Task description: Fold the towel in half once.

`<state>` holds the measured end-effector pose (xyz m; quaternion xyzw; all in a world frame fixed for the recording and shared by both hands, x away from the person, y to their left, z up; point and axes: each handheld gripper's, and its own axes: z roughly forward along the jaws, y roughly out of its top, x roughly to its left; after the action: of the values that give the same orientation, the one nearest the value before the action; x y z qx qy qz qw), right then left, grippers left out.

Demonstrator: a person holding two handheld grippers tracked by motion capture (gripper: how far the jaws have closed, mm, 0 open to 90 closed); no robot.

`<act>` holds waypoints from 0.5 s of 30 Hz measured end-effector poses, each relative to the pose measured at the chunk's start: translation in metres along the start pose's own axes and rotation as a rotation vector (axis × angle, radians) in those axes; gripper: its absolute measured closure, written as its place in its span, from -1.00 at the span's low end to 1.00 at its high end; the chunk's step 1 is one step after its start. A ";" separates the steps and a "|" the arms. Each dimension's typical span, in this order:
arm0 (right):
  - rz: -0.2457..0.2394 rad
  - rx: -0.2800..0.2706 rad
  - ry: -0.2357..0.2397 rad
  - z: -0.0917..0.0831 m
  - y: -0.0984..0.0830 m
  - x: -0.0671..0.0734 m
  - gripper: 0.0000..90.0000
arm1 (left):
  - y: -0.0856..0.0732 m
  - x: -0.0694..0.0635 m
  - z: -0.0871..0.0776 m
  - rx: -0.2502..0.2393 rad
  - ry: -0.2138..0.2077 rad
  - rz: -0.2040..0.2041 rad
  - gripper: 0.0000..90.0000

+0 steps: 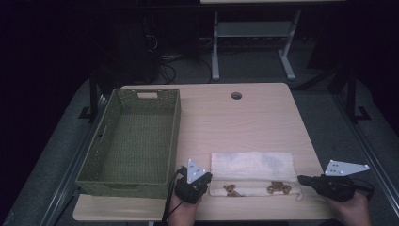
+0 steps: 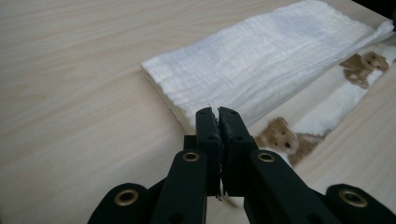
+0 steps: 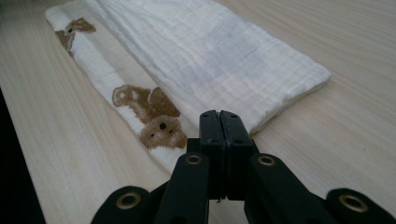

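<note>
A folded white cloth (image 1: pixel 251 165) with brown bear prints along its near strip lies flat at the table's front middle. My left gripper (image 1: pixel 206 178) sits just off the cloth's left end. In the left gripper view its jaws (image 2: pixel 218 113) are shut together, with nothing seen between them, and the cloth's (image 2: pixel 261 65) corner lies right beyond the tips. My right gripper (image 1: pixel 301 179) is just off the cloth's right end, low over the table. It is also shut (image 3: pixel 220 115) and empty, pointing at the near corner of the cloth (image 3: pixel 210 56).
A green woven basket (image 1: pixel 96 155), empty inside, stands on the left part of the wooden table (image 1: pixel 244 122). A round cable hole (image 1: pixel 236 95) is near the far edge. The table's front edge runs just below both hands.
</note>
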<state>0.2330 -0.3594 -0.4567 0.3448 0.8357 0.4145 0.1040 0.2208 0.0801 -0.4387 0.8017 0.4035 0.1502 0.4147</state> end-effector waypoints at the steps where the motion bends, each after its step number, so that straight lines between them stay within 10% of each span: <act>1: 0.002 -0.002 0.004 0.000 -0.001 0.001 0.97 | -0.001 -0.001 -0.001 -0.001 -0.005 -0.003 0.94; 15: -0.005 0.013 0.051 -0.005 -0.011 0.006 0.74 | -0.015 -0.006 -0.005 0.042 -0.048 -0.002 0.78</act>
<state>0.2210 -0.3630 -0.4617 0.3327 0.8417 0.4174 0.0813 0.2068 0.0830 -0.4469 0.8133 0.3971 0.1220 0.4073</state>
